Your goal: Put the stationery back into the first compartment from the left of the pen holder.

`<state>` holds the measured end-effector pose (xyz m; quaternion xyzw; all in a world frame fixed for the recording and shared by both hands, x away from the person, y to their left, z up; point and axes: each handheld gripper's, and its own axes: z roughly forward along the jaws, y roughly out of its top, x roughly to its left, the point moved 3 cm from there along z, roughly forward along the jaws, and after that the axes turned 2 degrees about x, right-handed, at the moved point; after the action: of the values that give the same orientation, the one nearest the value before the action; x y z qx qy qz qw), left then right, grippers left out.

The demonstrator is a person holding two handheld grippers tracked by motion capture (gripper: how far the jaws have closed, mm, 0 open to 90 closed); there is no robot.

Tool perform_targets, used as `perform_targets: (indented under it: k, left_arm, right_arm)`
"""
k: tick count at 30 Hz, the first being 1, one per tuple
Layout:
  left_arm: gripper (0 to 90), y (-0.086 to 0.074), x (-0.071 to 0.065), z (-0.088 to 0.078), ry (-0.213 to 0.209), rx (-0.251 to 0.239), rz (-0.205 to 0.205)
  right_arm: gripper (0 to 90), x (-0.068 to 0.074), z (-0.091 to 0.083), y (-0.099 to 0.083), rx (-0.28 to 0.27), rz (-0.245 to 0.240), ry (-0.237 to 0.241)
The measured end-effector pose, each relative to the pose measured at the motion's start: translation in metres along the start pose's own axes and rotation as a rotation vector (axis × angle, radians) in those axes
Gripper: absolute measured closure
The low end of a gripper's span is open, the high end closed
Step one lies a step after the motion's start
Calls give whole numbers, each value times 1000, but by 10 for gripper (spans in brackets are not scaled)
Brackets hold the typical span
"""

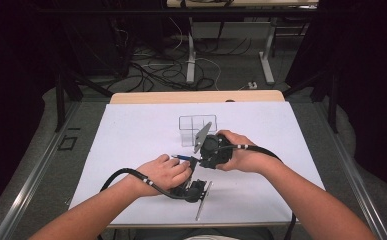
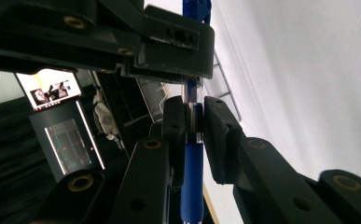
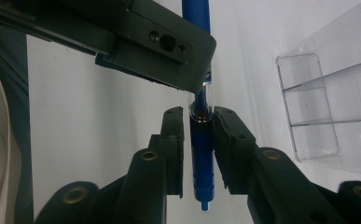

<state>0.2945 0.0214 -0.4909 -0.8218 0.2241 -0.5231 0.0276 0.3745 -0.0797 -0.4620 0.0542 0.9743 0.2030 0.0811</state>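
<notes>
**Both tongs clamped on one blue pen**

Left tongs [image 2: 194,128] and right tongs [image 3: 200,128] both grip the blue pen [image 3: 200,140] mid-bench, tips nearly touching. Clear divided container [image 1: 197,129] sits just beyond the right tongs, compartments empty. White bench [image 1: 131,135] open left and right.

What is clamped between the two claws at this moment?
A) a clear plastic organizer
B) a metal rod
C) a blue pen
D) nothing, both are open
C: the blue pen sits pinched in the right claw, and the left claw also closes on it, while the clear organizer stands apart on the table.
</notes>
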Motion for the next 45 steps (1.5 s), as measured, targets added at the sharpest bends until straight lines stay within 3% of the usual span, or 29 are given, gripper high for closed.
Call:
perform_targets:
  k: [4, 5, 6, 12, 13, 15, 16, 17, 25, 26, 27, 29, 30, 31, 32, 33, 40, 45]
  left_arm:
    - [792, 0, -1, 1, 1, 1, 4]
    - [792, 0, -3, 2, -4, -13, -22]
    - [791, 0, -2, 2, -2, -8, -7]
    - [790, -3, -3, 2, -18, -4, -37]
    - [789, -3, -1, 2, -14, -2, -26]
    - [779, -5, -3, 3, -34, -7, -58]
    - [762, -5, 1, 2, -15, -6, -38]
    - [735, -6, 0, 2, -45, -7, -42]
    - [663, -16, -1, 3, -66, 7, -65]
    - [654, -17, -2, 3, -64, 5, -83]
    - [648, -19, 1, 2, -77, 21, -44]
    - [636, -21, 0, 2, -92, 19, -77]
    - [634, -22, -3, 4, -91, -8, -132]
    - [628, -23, -4, 5, -93, -11, -160]
    - [620, -24, -4, 5, -97, -15, -166]
    - [608, -25, -5, 6, -126, -18, -194]
    - [551, -33, -4, 13, -186, -27, -313]
    - [502, -44, -8, 20, -242, -47, -503]
  right_arm:
    - [794, 0, 0, 1, 11, 5, 8]
    - [795, 0, 1, 1, 12, 8, 12]
    - [796, 1, 1, 2, 17, 10, 8]
    - [798, 1, 2, 4, 18, 8, 4]
    - [799, 1, 2, 4, 18, 6, 2]
    - [799, 0, 3, 5, 17, 7, -7]
    - [800, 0, 3, 6, 16, 6, -13]
    - [800, -1, 3, 6, 12, -1, -19]
    - [800, -17, 2, 8, 5, 57, -85]
    - [800, -20, 2, 8, 2, 62, -91]
    - [800, -22, 1, 7, 1, 81, -100]
    - [800, -27, 0, 8, -21, 123, -112]
    - [801, -29, -1, 8, -30, 127, -117]
    - [800, -31, -2, 8, -46, 139, -127]
    - [800, -33, -3, 8, -60, 156, -135]
    - [800, -35, -4, 9, -74, 164, -138]
    - [800, -51, -11, 16, -192, 226, -180]
    - [800, -66, -12, 25, -308, 304, -194]
